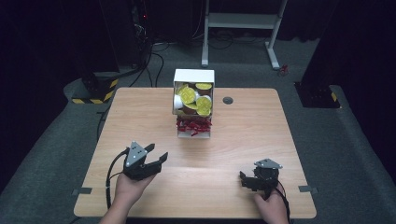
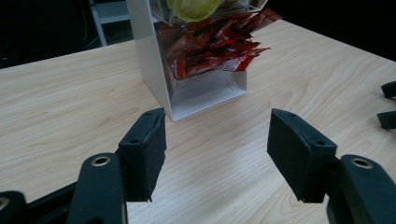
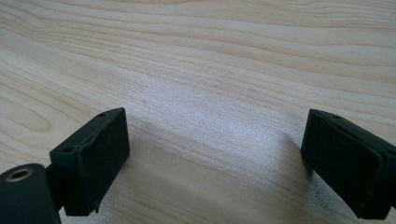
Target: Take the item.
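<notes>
A white dispenser box (image 1: 194, 77) stands at the middle back of the wooden table (image 1: 261, 135). Its upper bin holds several yellow-lidded pods (image 1: 196, 99); red packets (image 1: 193, 125) spill from the lower tray. My left gripper (image 1: 158, 153) is at the front left, open and empty, its jaws angled toward the box. In the left gripper view, the left gripper (image 2: 217, 116) faces the dispenser (image 2: 149, 60) and the red packets (image 2: 210, 44) with bare table between. My right gripper (image 1: 243, 179) rests low at the front right, open. The right gripper (image 3: 215, 119) has only wood grain between its pads.
A dark round grommet (image 1: 228, 100) sits in the table to the right of the box. Behind the table stand a white desk frame (image 1: 243, 21) and a yellow-black striped base (image 1: 93, 91). The right gripper's jaw tips (image 2: 387, 105) show at the left gripper view's right edge.
</notes>
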Demonstrator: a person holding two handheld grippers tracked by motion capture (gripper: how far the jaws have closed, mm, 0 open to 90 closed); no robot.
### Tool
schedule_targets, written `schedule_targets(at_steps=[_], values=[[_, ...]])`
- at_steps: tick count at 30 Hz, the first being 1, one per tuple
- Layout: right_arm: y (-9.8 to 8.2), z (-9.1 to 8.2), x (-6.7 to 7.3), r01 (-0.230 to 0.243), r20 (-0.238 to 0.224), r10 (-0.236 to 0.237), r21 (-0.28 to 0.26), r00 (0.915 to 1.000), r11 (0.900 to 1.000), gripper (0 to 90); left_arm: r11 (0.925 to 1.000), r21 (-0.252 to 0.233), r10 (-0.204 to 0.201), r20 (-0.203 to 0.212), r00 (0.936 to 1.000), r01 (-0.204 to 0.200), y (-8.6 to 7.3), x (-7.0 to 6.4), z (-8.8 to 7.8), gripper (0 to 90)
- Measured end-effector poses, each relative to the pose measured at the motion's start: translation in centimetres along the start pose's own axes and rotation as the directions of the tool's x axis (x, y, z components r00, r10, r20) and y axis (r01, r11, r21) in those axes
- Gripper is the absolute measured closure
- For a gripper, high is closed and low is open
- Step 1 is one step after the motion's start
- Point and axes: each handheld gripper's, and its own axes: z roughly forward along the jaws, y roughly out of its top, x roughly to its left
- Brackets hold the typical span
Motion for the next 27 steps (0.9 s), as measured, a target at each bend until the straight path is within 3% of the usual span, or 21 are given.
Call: schedule_targets(at_steps=[12, 21, 27], values=[[0.0, 0.0, -0.1, 0.012, -0.010, -0.012, 0.000, 0.9999, 1.000, 7.7, 0.9997, -0.004, 0.026, 0.030, 0.9992, -0.026, 0.8, 0.6, 2.5, 38.4], [0.0, 0.0, -0.1, 0.012, -0.010, -0.012, -0.001, 0.9999, 1.000, 7.7, 0.9996, -0.023, 0.018, 0.045, 0.9988, -0.017, 1.7, 0.4, 3.9, 38.9], [0.0, 0.0, -0.1, 0.012, -0.011, -0.012, -0.001, 0.9999, 1.000, 7.7, 0.9998, -0.007, 0.021, 0.045, 0.9988, -0.020, 2.4, 0.6, 4.6, 38.6]])
